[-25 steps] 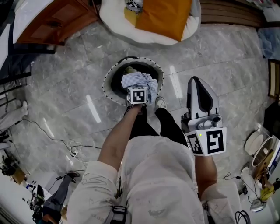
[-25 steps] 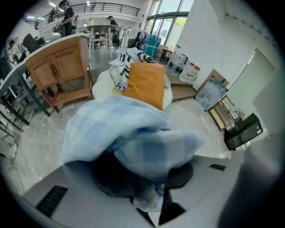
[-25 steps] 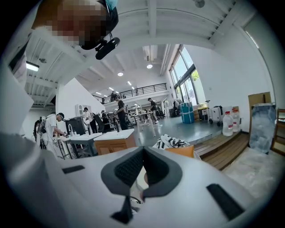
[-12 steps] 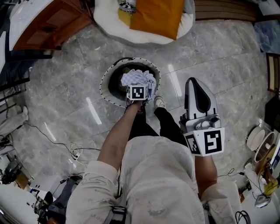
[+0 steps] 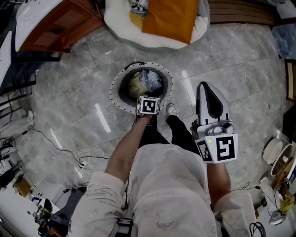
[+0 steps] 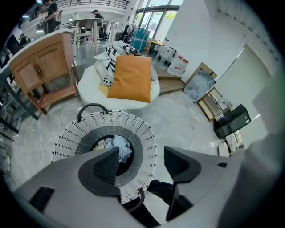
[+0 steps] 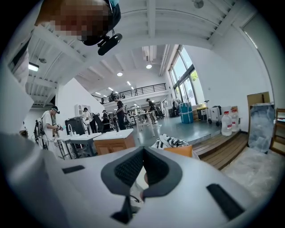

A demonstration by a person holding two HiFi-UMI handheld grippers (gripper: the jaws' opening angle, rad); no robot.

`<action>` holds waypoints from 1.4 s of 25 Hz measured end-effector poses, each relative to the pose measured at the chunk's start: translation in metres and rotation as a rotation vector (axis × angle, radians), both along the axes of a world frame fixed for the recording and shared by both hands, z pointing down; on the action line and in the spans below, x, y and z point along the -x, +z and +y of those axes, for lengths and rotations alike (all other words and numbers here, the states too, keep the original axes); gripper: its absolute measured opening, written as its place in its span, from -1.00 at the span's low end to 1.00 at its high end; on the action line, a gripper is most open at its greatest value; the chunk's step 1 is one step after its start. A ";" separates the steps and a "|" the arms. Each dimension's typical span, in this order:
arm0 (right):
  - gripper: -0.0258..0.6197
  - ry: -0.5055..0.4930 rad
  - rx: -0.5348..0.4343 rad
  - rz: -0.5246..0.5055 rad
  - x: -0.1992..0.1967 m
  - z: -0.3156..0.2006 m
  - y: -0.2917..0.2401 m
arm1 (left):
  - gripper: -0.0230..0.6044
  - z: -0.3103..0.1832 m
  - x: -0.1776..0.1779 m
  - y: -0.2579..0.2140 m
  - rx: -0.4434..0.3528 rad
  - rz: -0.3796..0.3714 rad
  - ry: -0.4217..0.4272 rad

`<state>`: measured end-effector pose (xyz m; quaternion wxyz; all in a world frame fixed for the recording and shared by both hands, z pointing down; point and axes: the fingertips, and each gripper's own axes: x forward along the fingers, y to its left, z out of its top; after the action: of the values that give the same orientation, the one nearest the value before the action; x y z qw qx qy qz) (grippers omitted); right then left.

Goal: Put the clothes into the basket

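A round white woven basket (image 5: 118, 82) with a dark inside stands on the marble floor in front of my feet. A blue-and-white checked cloth (image 5: 151, 81) lies inside it beside a pale yellowish garment (image 5: 136, 85). My left gripper (image 5: 148, 102) points steeply down over the basket's near rim. Its jaws are opening and stand wide, with nothing between them. In the left gripper view, the left gripper (image 6: 141, 156) frames the basket (image 6: 142, 133) and the checked cloth (image 6: 121, 149). My right gripper (image 5: 207, 90) is held beside my right leg, shut and empty. The right gripper (image 7: 142, 153) points nearly level into the room.
A white round cushion (image 5: 121, 23) with an orange pillow (image 5: 171, 18) lies beyond the basket. A wooden cabinet (image 5: 60, 23) stands at the far left and a wooden platform (image 5: 240, 11) at the far right. Cables (image 5: 78, 159) trail on the floor to my left.
The checked cloth that bunched at the left gripper above the basket has dropped inside it. The left gripper has drawn back toward the near rim. The right gripper has stayed put.
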<state>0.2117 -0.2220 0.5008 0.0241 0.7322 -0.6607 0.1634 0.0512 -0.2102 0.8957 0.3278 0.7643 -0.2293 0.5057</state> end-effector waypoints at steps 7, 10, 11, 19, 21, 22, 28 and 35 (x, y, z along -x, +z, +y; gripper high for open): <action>-0.96 -0.060 -0.026 0.014 0.010 0.004 -0.008 | 0.06 0.012 0.028 -0.032 -0.075 0.047 -0.076; -0.96 -0.094 -0.042 0.037 0.014 0.005 -0.017 | 0.06 0.012 0.042 -0.054 -0.135 0.068 -0.114; -0.96 -0.106 -0.050 0.041 0.016 0.004 -0.021 | 0.06 0.011 0.046 -0.063 -0.159 0.078 -0.130; -0.96 -0.253 -0.098 0.063 0.046 0.002 -0.039 | 0.06 -0.004 0.076 -0.161 -0.410 0.182 -0.321; -0.96 -0.290 -0.115 0.063 0.055 0.003 -0.045 | 0.05 -0.006 0.083 -0.188 -0.474 0.204 -0.362; -0.96 -0.308 -0.124 0.063 0.060 0.004 -0.048 | 0.05 -0.006 0.086 -0.202 -0.511 0.209 -0.366; -0.96 -0.398 -0.200 0.055 0.081 0.007 -0.072 | 0.05 -0.006 0.091 -0.309 -0.783 0.238 -0.325; -0.96 -0.430 -0.287 0.064 0.091 0.008 -0.118 | 0.05 0.000 0.107 -0.417 -0.950 0.380 -0.461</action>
<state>0.1212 -0.2139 0.3830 -0.0249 0.5755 -0.8166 0.0361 -0.0561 -0.2101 0.4782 0.0852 0.8357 -0.5301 0.1154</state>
